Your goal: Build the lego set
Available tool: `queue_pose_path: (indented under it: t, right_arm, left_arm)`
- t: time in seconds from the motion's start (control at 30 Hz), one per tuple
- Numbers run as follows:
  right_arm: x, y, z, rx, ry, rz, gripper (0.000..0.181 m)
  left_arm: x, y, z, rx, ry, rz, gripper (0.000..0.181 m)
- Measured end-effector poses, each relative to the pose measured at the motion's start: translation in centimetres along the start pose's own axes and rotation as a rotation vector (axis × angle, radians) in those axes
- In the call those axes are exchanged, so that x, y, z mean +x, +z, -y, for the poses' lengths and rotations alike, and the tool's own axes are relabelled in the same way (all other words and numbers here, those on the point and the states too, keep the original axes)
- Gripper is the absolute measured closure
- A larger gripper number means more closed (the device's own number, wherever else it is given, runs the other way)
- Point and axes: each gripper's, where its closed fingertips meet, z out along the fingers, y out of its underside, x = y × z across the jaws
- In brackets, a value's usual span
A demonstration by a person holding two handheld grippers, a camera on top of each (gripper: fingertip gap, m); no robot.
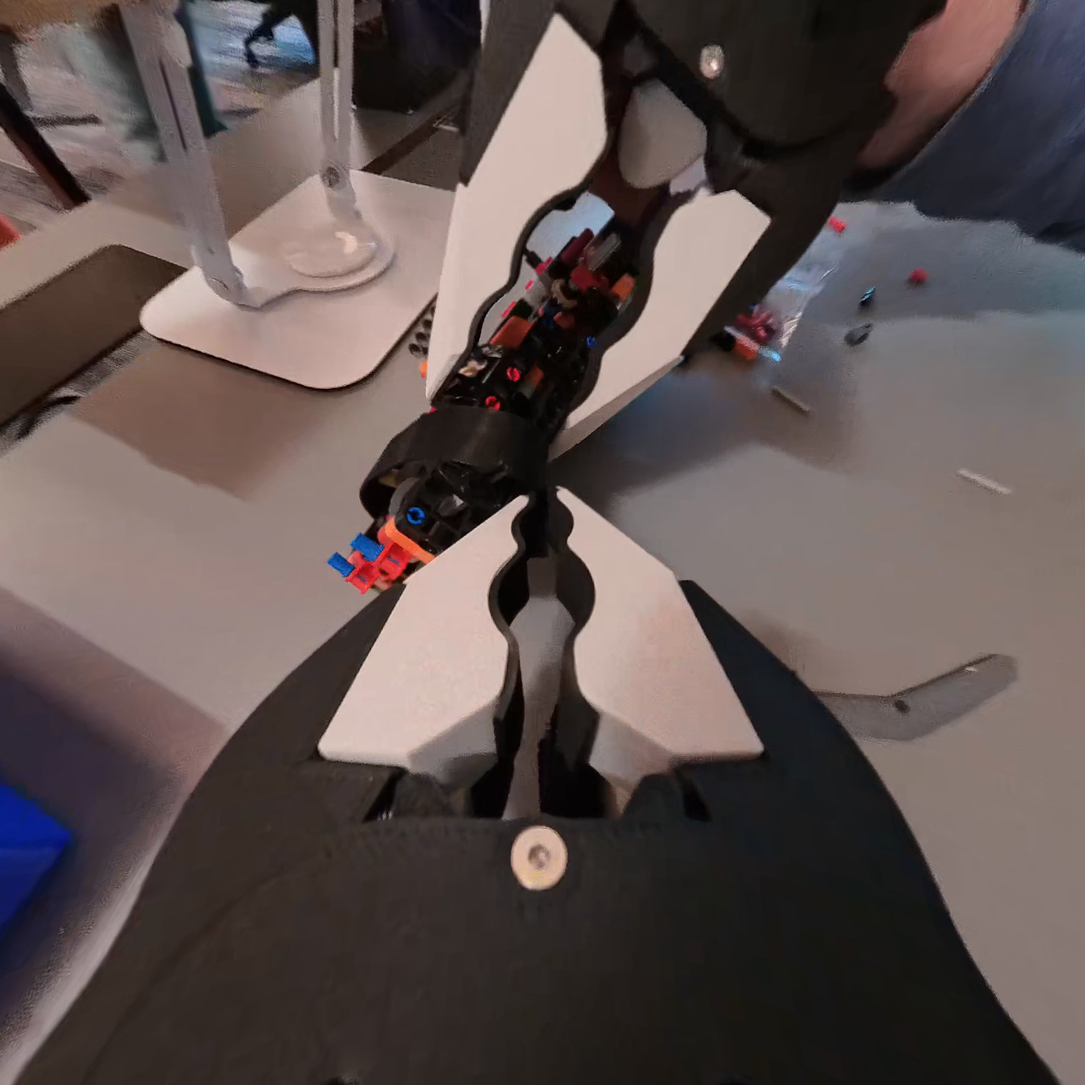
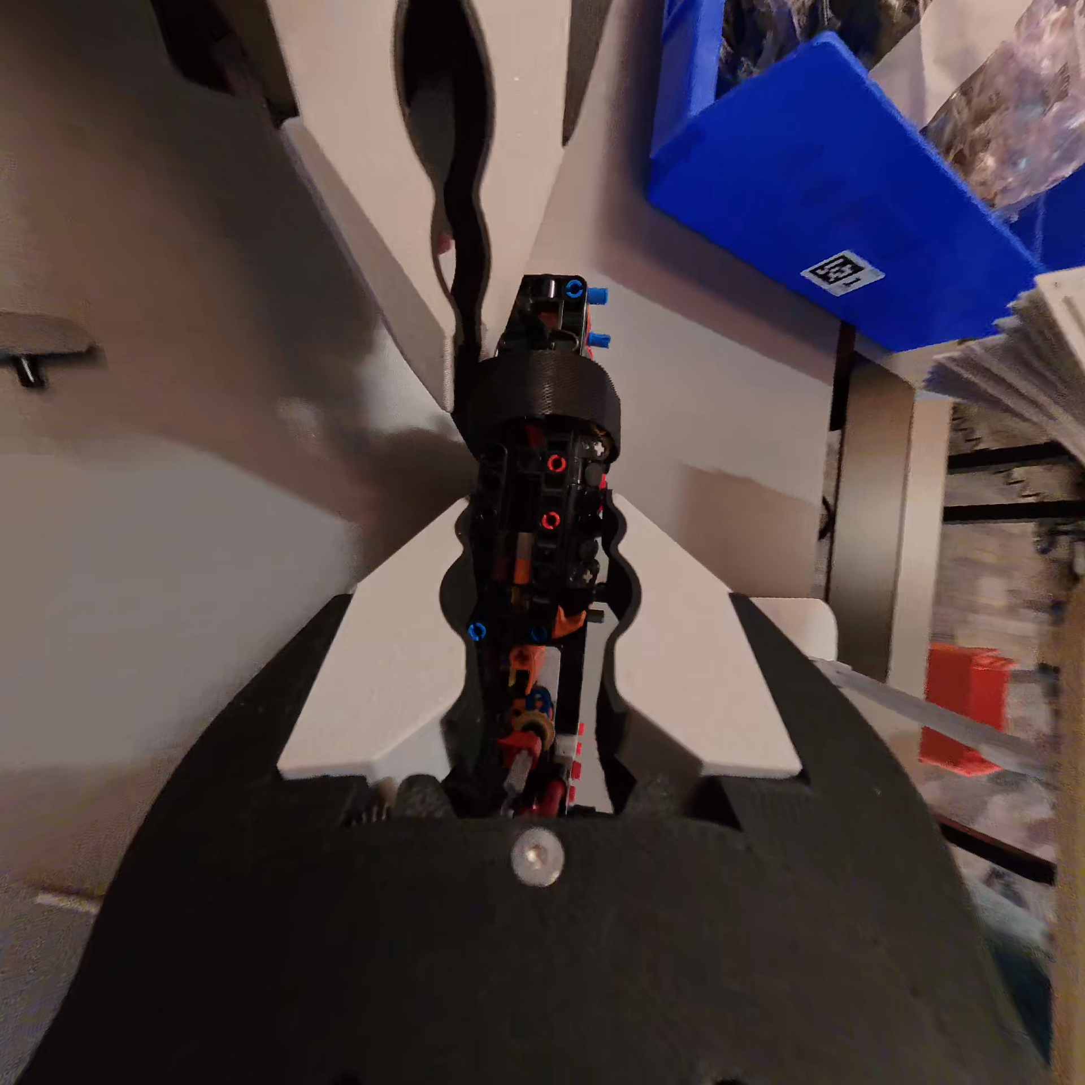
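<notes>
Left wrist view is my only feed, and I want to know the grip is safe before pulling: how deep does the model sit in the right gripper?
Observer: The model runs between the right gripper's fingers back to their base.
Operator: What lies ahead of me?
Observer: A blue bin sits behind the left gripper, to its right in the right wrist view.
Operator: And the ring's far side?
Observer: The ring wraps the model all round; two blue pins stick out beyond it.

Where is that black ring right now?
The black ring wraps the lego model, just past the right tongs gripping the model; the left tongs pinch its edge, above the table.
</notes>
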Motion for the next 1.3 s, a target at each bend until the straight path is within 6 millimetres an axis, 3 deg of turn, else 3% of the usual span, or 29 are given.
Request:
queue_pose_path:
  t: [0.2,0.33,0.47,0.6,0.77,0.93,1.1,1.23,1.3]
  right_arm:
    - [0.2,-0.6,0.4,0.011,-0.186,-0.235,0.141]
    - [0.5,-2.5,1.9,0.048,-0.317,-0.449,0.132]
    - [-1.4,-3.6,3.7,0.081,-0.485,-0.564,0.146]
    - [-2.6,-2.5,4.5,0.085,-0.575,-0.596,0.149]
    - [-3.6,-1.3,4.4,0.095,-0.511,-0.565,0.164]
    - [-2.6,-1.5,4.0,0.058,-0.436,-0.642,0.161]
    - [-1.8,-1.5,4.1,0.056,-0.452,-0.681,0.181]
    - [-2.4,-2.3,4.4,0.092,-0.427,-0.650,0.181]
    - [-2.1,-3.7,4.9,0.101,-0.401,-0.686,0.169]
  left_arm:
    - [0.5,-0.7,0.5,0.051,-0.202,-0.127,0.181]
    - [0.3,-1.4,1.1,0.106,-0.335,-0.196,0.181]
    - [0.1,-1.7,1.4,0.121,-0.423,-0.251,0.181]
    - [-0.1,-1.8,1.6,0.139,-0.507,-0.308,0.181]
    - [-0.1,-2.0,2.1,0.167,-0.572,-0.351,0.181]
    - [-0.1,-1.8,2.4,0.182,-0.630,-0.370,0.181]
    - [-0.2,-1.8,2.3,0.200,-0.657,-0.356,0.181]
    - [0.1,-1.8,1.8,0.203,-0.650,-0.348,0.181]
    - [0.2,-1.7,1.7,0.204,-0.653,-0.350,0.181]
